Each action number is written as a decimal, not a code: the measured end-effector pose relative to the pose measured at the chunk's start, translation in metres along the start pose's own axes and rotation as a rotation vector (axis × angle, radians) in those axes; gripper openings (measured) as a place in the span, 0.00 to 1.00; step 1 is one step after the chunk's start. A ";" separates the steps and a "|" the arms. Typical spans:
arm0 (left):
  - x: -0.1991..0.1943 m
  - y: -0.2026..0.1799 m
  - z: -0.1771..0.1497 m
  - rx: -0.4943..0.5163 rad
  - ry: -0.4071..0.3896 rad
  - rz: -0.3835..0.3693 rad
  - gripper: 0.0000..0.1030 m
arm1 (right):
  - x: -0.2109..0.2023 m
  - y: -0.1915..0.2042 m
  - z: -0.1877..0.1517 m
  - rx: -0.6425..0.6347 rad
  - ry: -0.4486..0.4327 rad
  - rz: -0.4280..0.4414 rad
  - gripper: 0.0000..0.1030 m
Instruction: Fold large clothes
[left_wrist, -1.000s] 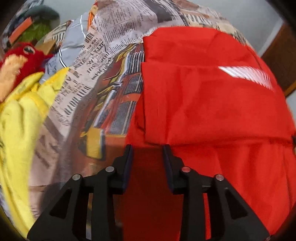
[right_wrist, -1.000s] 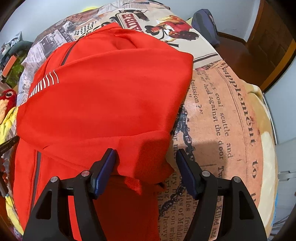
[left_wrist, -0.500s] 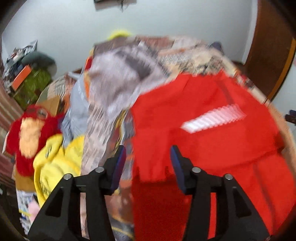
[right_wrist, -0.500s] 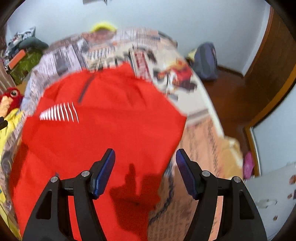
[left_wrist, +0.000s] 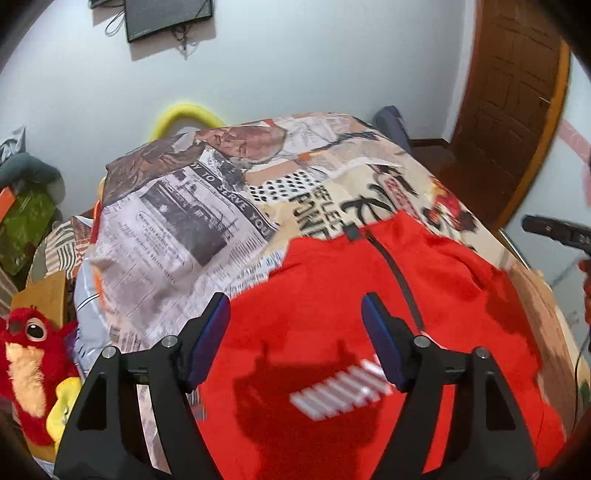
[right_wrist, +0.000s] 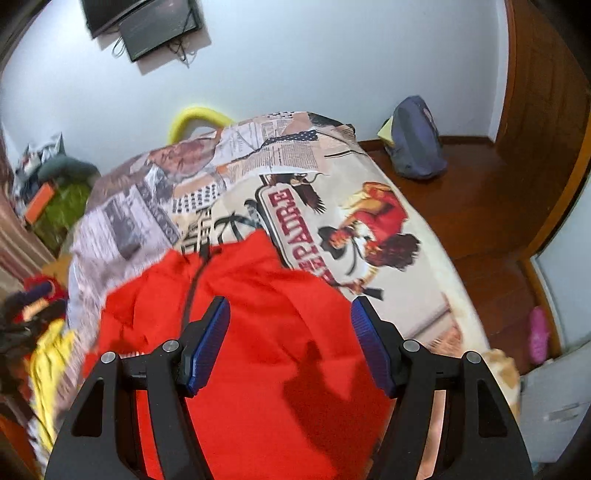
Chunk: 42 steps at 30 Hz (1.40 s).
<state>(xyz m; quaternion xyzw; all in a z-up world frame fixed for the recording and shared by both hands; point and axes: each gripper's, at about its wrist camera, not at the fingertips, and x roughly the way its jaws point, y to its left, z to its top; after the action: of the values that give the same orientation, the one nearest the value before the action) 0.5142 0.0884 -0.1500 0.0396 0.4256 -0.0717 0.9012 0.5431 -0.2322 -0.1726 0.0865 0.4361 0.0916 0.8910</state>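
Newsprint-patterned bedspread (left_wrist: 192, 221) carries a red plush toy (left_wrist: 29, 354) off its left edge and the folded red jacket (left_wrist: 332, 314) near its middle, above which the left gripper (left_wrist: 295, 332) is opening, empty, while the right gripper (right_wrist: 290, 332) hangs wide, empty.

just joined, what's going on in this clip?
A person with a handheld gripper in each hand is folding a red jacket on a bed with a newspaper-print cover. Neither gripper holds anything: the left gripper hangs above the jacket with its jaws opening, and the right gripper is open above it too.
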 end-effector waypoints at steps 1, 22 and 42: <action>0.015 0.003 0.005 -0.019 0.009 0.013 0.71 | 0.008 0.000 0.003 0.016 -0.003 -0.004 0.63; 0.174 0.025 -0.006 -0.326 0.124 -0.201 0.45 | 0.179 0.024 0.018 -0.048 0.272 0.114 0.29; -0.013 -0.016 -0.026 -0.069 -0.045 -0.102 0.04 | 0.016 0.062 -0.013 -0.224 0.075 0.178 0.06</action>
<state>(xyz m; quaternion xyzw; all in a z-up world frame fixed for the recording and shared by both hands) 0.4835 0.0771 -0.1564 -0.0148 0.4089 -0.1037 0.9065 0.5371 -0.1679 -0.1781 0.0213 0.4465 0.2215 0.8667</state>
